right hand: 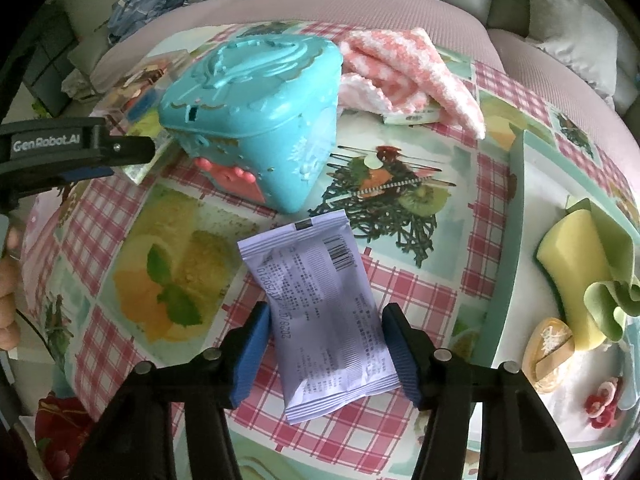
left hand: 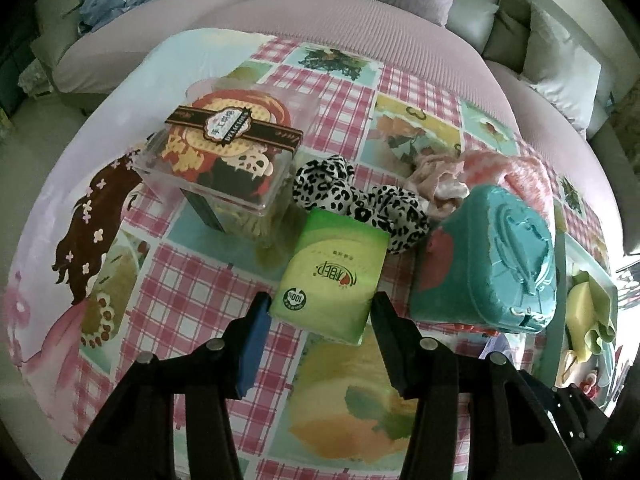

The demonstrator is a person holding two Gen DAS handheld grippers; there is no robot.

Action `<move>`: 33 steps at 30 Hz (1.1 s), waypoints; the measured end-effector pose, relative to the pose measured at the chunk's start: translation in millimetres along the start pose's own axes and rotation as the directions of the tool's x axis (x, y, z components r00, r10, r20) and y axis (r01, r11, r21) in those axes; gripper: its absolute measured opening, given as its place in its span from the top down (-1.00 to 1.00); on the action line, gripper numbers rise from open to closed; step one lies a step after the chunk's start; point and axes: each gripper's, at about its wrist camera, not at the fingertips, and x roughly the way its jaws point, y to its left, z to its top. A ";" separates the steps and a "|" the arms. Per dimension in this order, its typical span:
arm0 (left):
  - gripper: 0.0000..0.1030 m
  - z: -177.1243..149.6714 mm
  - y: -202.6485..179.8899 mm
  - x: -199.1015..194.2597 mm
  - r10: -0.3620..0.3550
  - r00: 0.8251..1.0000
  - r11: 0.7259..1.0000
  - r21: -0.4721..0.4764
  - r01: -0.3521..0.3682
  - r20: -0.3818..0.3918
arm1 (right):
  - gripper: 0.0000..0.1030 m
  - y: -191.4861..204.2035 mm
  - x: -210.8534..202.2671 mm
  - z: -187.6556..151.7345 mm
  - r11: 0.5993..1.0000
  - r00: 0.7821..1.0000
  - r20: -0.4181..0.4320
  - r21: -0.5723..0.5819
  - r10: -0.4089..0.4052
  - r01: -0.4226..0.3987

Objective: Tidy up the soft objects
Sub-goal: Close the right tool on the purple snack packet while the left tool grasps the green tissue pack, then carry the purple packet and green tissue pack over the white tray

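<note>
We are gripping two packs at once on checked tablecloth (right hand: 120, 208). Left gripper (left hand: 320, 312) pinching green tissue pack (left hand: 332, 272), just left of teal box (left hand: 488, 256). Right gripper (right hand: 326, 332) pinching lilac pouch (right hand: 320, 312), near side of teal box. Next, we judge: lifting both clear, keeping squeeze gentle.

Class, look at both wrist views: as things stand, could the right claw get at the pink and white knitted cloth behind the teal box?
Probably not directly. The right claw already has the pale purple packet between its fingers, and the teal box stands partly before the knitted cloth. The cloth's right side looks open, so that is the likelier approach.
</note>
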 end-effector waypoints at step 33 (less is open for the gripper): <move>-0.03 -2.5 -6.6 -67.0 0.013 0.984 1.000 -0.004 -0.013 0.178 | -0.14 -41.8 -49.8 8.6 0.996 0.993 0.113 0.085 -0.019 0.009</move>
